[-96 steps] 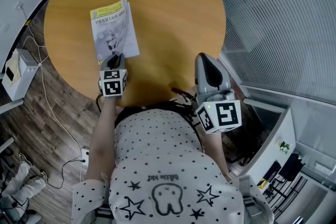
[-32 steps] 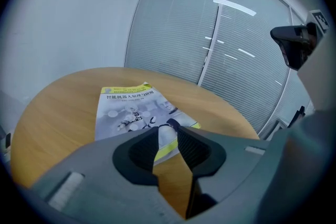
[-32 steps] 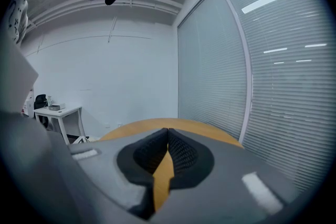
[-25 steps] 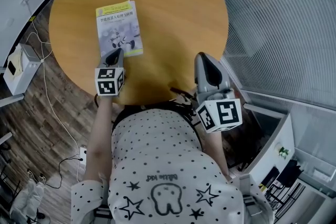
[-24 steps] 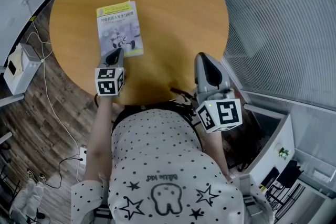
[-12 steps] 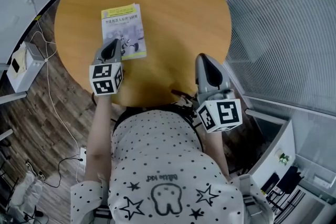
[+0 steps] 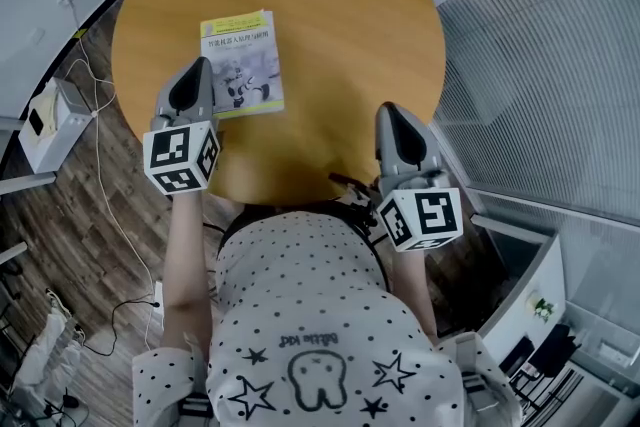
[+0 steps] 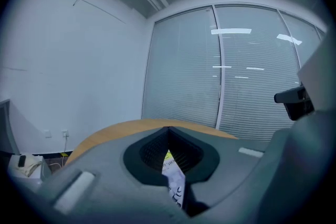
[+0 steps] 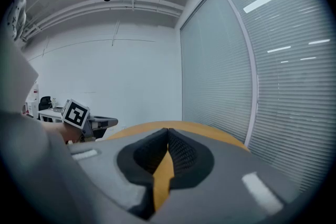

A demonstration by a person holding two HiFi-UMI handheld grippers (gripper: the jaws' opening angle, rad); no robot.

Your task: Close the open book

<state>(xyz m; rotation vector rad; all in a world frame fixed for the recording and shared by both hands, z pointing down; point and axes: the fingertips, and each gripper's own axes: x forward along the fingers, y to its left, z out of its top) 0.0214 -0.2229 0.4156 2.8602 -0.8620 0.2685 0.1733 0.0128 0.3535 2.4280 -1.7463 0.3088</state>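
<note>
Head view shows me the book (image 7: 241,65) lying flat, cover up, on the left part of the table (image 7: 340,5), so I judge the closing done. My left gripper (image 7: 199,68) hangs by the book's near-left edge, jaws together on nothing. My right gripper (image 7: 392,111) sits at the near right rim, jaws likewise pressed together and empty. What remains, I think, is drawing the left one clear. The book lies well inside the rim, and the table's right half is bare wood.
</note>
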